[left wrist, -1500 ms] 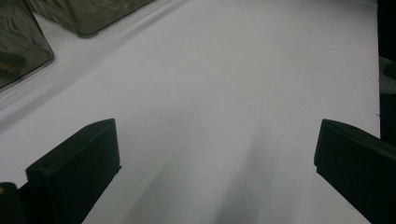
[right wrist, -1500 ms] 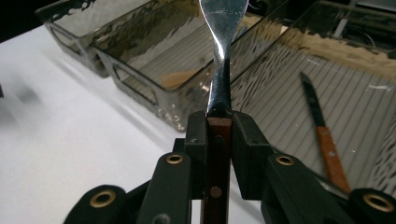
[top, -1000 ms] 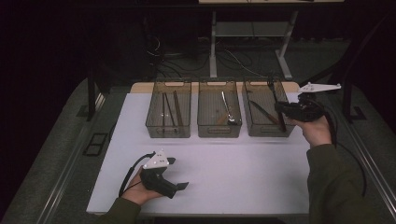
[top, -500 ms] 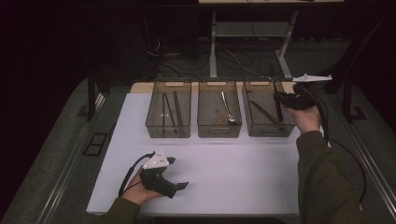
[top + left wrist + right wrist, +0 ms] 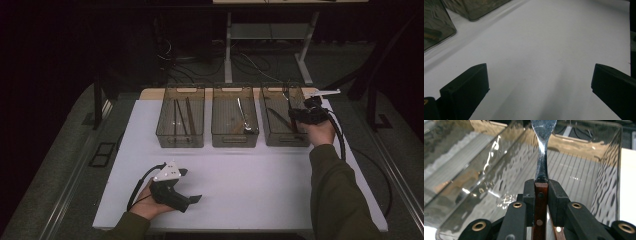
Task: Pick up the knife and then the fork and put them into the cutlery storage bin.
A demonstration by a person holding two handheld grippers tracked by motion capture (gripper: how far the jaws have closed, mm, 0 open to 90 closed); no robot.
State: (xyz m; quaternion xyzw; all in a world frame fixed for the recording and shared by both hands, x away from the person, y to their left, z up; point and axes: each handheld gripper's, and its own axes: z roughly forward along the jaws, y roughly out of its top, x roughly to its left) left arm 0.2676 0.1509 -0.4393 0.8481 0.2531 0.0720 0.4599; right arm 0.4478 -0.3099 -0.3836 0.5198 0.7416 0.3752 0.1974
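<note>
Holding a piece of cutlery (image 5: 541, 195) by its brown wooden handle, the right tool (image 5: 541, 185) has its two black jaws pressed on both sides of the handle, low in the middle of the right gripper view. The metal part of the cutlery rises from the jaws to the top edge of that frame; its end is cut off, so I cannot tell if it is a knife, a fork or a spoon. Behind it stands the right clear bin (image 5: 606, 170).

In the high view, the right tool (image 5: 300, 116) is at the right bin (image 5: 284, 141), in the upper right part of the white counter (image 5: 260, 185). The middle bin (image 5: 234, 140) and the left bin (image 5: 180, 140) stand beside it in one row.

The left tool (image 5: 192, 200) rests in the lower left of the high view, on the counter. Its jaws are wide apart with nothing between them, and the left gripper view shows bare counter (image 5: 544, 50) between them.
</note>
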